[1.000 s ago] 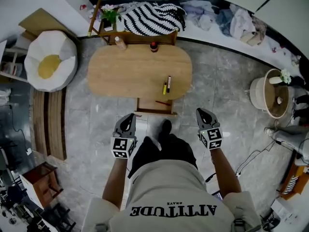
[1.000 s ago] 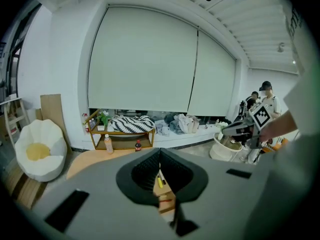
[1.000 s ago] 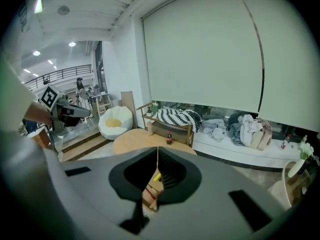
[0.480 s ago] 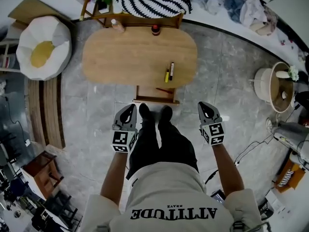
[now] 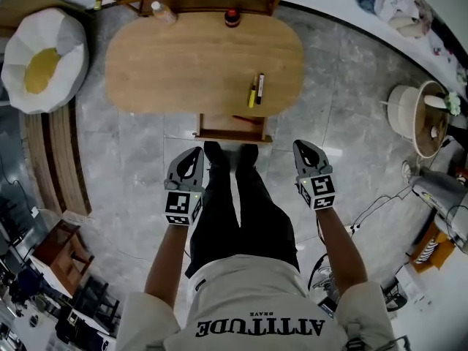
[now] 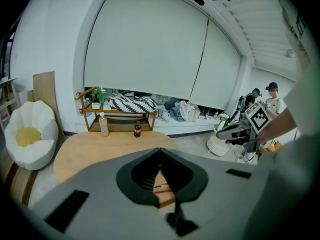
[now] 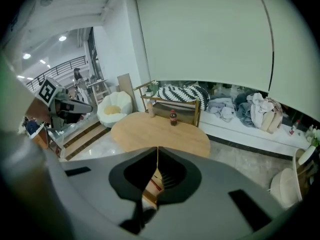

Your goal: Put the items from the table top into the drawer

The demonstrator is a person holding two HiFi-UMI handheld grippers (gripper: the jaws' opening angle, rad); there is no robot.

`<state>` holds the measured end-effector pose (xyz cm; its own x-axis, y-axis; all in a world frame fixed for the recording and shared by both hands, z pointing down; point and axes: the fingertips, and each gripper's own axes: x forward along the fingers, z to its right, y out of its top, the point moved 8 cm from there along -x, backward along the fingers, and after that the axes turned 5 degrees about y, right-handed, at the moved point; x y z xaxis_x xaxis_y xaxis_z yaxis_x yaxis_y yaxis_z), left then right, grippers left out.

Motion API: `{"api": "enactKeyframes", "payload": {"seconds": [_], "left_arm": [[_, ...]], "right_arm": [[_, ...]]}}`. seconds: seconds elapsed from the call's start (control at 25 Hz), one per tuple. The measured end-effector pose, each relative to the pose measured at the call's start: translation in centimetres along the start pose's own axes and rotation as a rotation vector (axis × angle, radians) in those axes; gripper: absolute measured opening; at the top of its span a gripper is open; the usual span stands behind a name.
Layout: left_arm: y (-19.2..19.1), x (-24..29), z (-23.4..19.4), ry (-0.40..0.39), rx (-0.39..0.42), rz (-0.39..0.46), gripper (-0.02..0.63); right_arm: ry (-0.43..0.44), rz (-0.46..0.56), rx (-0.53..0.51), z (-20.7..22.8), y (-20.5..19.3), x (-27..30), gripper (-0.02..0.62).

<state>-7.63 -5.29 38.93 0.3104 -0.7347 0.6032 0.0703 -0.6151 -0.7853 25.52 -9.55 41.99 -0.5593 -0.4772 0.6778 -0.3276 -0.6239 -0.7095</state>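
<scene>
— Where were the items?

— On the table (image 5: pixel 183 57). A yellow marker (image 5: pixel 251 96) and a dark marker (image 5: pixel 259 88) lay side by side near its front edge, right of middle. Two bottles stood at the far edge, a pale one (image 5: pixel 159 12) and a cola (image 5: pixel 232 17).

— And the drawer?

— The drawer (image 5: pixel 232 131) stood pulled out under the front edge, just below the markers. A thin red thing (image 5: pixel 245 118) lay in it; what it was I could not tell.

— The grippers?

— Both hung over the floor, well short of the table, one on each side of the person's legs. The left gripper (image 5: pixel 194 152) had its jaws clenched together, tips meeting, nothing between them. The right gripper (image 5: pixel 302 146) was the same, pressed tight and empty. Both pointed forward and down, toward the drawer.

— So the markers were untouched?

— Yes, both lay apart from either gripper.
</scene>
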Motion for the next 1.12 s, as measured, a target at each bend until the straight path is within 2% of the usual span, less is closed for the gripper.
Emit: {"api": "enactKeyframes", "payload": {"seconds": [0.32, 0.64, 1.12], "left_arm": [[-3.7, 3.4, -1.4, -0.035, -0.009, -0.045, 0.021], [-7.2, 6.7, -3.3, -0.045, -0.022, -0.038, 0.021], [-14.4, 12.8, -4.0, -0.08, -0.096, -0.088, 0.021]], "right_arm": [[0.0, -0.015, 0.044, 0.0, -1.9, 6.3, 0.02], [-0.008, -0.066, 0.084, 1.7, -4.9, 11.6, 0.02], [0.009, -0.118, 0.261, 4.5, -10.0, 21.4, 0.021]]}}
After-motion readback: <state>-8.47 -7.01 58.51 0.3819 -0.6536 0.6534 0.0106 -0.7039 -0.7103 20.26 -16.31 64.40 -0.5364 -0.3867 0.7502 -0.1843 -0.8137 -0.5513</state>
